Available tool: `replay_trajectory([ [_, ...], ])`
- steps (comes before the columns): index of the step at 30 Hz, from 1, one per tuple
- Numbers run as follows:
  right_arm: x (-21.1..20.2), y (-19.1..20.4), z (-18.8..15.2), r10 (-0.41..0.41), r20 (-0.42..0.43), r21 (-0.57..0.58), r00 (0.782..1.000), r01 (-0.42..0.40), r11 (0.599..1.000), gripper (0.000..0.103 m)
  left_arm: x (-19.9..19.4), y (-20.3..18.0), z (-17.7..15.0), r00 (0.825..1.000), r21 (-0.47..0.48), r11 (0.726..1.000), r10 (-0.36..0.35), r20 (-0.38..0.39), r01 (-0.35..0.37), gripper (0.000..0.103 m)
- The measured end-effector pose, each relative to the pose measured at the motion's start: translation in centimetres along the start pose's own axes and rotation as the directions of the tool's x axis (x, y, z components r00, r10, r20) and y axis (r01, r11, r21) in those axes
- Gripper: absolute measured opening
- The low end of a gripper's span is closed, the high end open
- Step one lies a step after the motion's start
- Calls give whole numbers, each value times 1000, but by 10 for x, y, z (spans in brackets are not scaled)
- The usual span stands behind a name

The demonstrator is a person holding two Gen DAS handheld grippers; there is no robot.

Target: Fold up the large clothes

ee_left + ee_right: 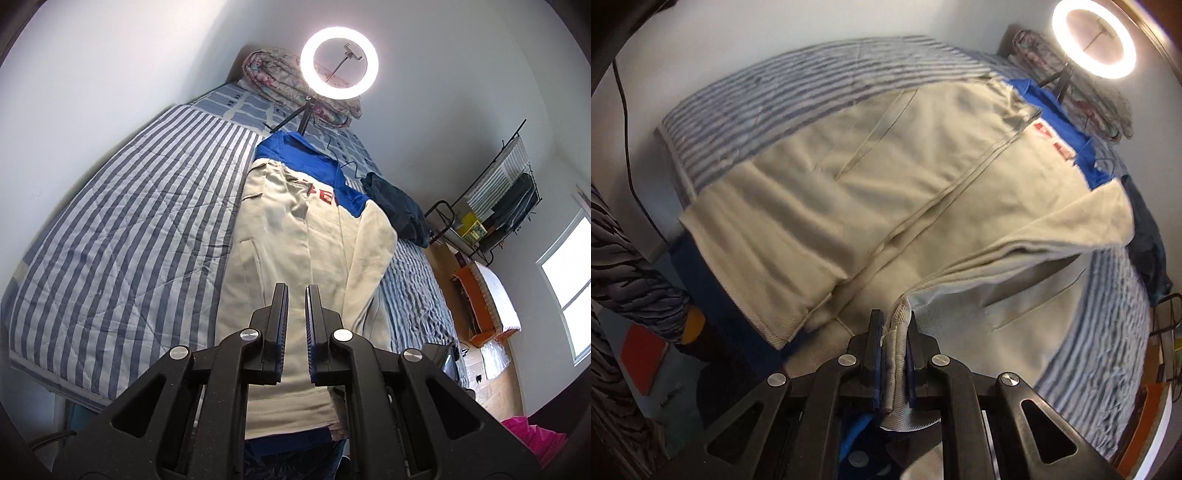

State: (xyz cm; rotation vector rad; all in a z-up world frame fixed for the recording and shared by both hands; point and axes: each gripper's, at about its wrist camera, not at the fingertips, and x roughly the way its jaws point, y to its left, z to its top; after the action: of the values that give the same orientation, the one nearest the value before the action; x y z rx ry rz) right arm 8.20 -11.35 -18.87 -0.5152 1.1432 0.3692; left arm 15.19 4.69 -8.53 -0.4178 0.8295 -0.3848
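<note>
A cream jacket (295, 240) with a blue collar and red letters lies lengthwise on the striped bed (129, 221). My left gripper (296, 291) hovers over its lower half, shut with only a narrow slit between the pads and no cloth in it. In the right wrist view the jacket (886, 166) fills the middle, its near left side folded in. My right gripper (894, 317) is shut on a ribbed cream edge of the jacket, which bunches between the pads. From there a lifted flap (1034, 236) of cream cloth stretches to the right.
A lit ring light (339, 62) on a tripod stands at the bed's far end, in front of a rolled quilt (273, 74). A dark garment (399, 206) lies at the bed's right edge. A wire rack (498, 206) stands beyond. A patterned sleeve (620, 258) is at the left.
</note>
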Motion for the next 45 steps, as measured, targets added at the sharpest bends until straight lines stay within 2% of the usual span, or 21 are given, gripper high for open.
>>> replay_trajectory([
  [4,1,-13,-6,82,23,61,996,-83,995,9,5,0,-6,1000,-2,1000,9,-18,-9,6],
  [5,-1,-16,-7,120,31,75,992,-122,990,16,7,-2,-8,1000,1,1000,11,-23,-11,6],
  [6,-7,-22,-9,171,45,103,984,-175,979,25,8,-3,-9,1000,5,1000,11,-29,-11,6],
  [8,-23,-35,-15,263,97,145,960,-275,951,33,14,-9,-14,999,22,1000,10,-46,-9,6],
  [12,-48,-65,-28,330,186,203,925,-365,909,35,33,-26,-31,995,56,998,0,-104,6,6],
  [17,-57,-121,-40,279,266,334,923,-360,871,37,57,-53,-51,982,113,992,-27,-189,49,6],
  [18,-57,-133,-43,288,288,366,913,-383,848,38,62,-59,-55,979,129,990,-28,-203,55,6],
  [19,-56,-146,-46,318,316,396,894,-429,812,39,67,-65,-58,977,143,988,-25,-213,56,6],
  [21,-56,-167,-48,345,363,427,866,-483,764,40,72,-72,-60,974,157,986,-27,-224,63,6],
  [24,-54,-190,-48,283,377,471,882,-445,762,40,85,-83,-65,963,148,984,-58,-263,99,6],
  [27,-39,-221,-47,245,379,543,893,-428,723,42,97,-94,-75,949,161,979,-68,-308,123,6],
  [31,-23,-261,-46,236,408,603,882,-455,655,45,109,-109,-88,938,205,969,-59,-341,136,6],
  [35,-12,-295,-34,171,405,629,898,-410,661,55,118,-109,-92,937,223,969,-27,-348,110,6],
  [37,-5,-313,-28,140,414,648,900,-399,649,57,124,-104,-92,932,205,973,-22,-362,103,6],
  [38,-1,-321,-25,124,419,660,899,-396,638,63,127,-101,-92,929,197,976,-19,-368,97,6],
  [40,11,-341,-21,96,439,692,893,-404,598,71,130,-98,-92,927,190,977,-16,-374,93,6],
  [43,35,-369,-16,99,475,724,874,-452,521,72,133,-96,-92,926,187,978,-11,-378,88,6],
  [45,52,-384,-11,87,481,743,872,-458,489,72,133,-94,-91,925,184,979,-10,-380,86,6],
])
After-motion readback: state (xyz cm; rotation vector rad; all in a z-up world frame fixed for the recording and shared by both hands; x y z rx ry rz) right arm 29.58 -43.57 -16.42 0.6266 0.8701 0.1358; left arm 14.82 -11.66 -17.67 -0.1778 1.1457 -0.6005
